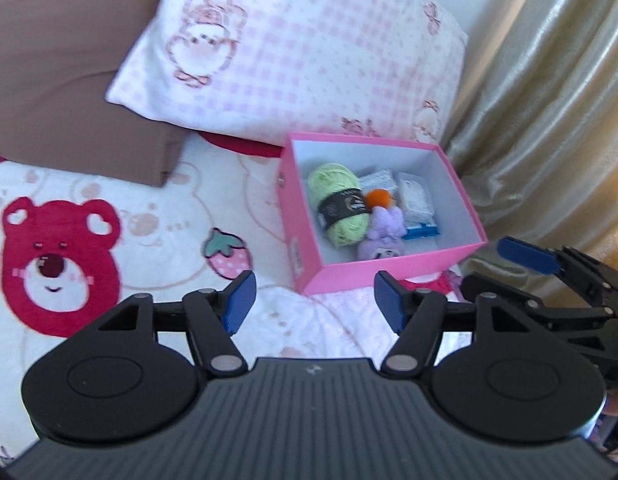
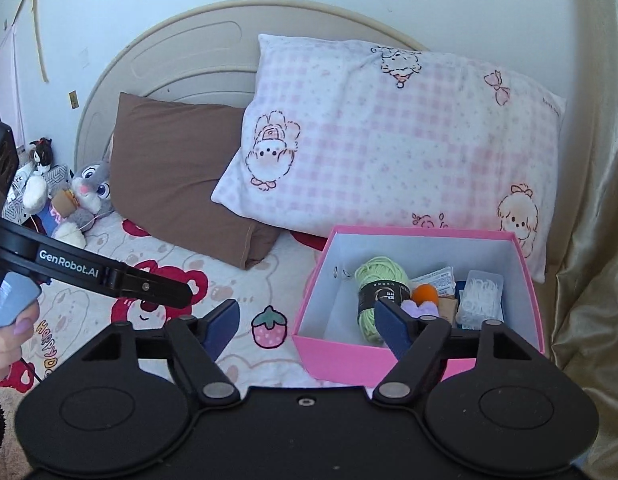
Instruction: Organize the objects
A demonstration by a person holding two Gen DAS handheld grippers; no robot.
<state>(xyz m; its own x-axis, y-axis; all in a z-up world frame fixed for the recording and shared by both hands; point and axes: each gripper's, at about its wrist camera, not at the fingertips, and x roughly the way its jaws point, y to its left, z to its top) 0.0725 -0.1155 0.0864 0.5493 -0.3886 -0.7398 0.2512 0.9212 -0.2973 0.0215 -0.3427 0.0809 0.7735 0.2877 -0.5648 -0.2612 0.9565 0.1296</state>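
- Nearest the lens in the left wrist view, the left tool [image 1: 311,304] stood with its blue pads well apart and nothing between them; only the bed cover [image 1: 157,216] showed in the gap.
- Likewise the right tool [image 2: 307,326] was spread wide and held nothing, its right pad overlapping the pink box [image 2: 409,364] in the picture without gripping it, as far as could be told.
- That pink box sat on the bed, right of centre in both frames, just below the checked pillow [image 1: 309,48]. Inside lay a green yarn ball [image 1: 341,208], an orange pompom [image 1: 376,198], a purple plush [image 1: 383,232], a clear plastic case [image 2: 480,300] and some small packets.
- Risk: the box rested on soft, uneven bedding near the bed's right edge, beside the gold curtain [image 1: 549,100]. A push from either tool could probably tip it or slide it off.
- Risk: the two tools were close together, the right one showing at the right edge of the left view. They might knock together if both reached for the box.
- Risk: the plush stood highest in the box and could probably catch on a lid.
- Only the right wrist view showed the headboard [image 2: 181,52], the grey rabbit toy [image 2: 91,188] at middle left and a hand [image 2: 9,340] on the left tool's grip.
- Only the left view showed pink and purple cloth behind the box's near corner; what it was could not be told.
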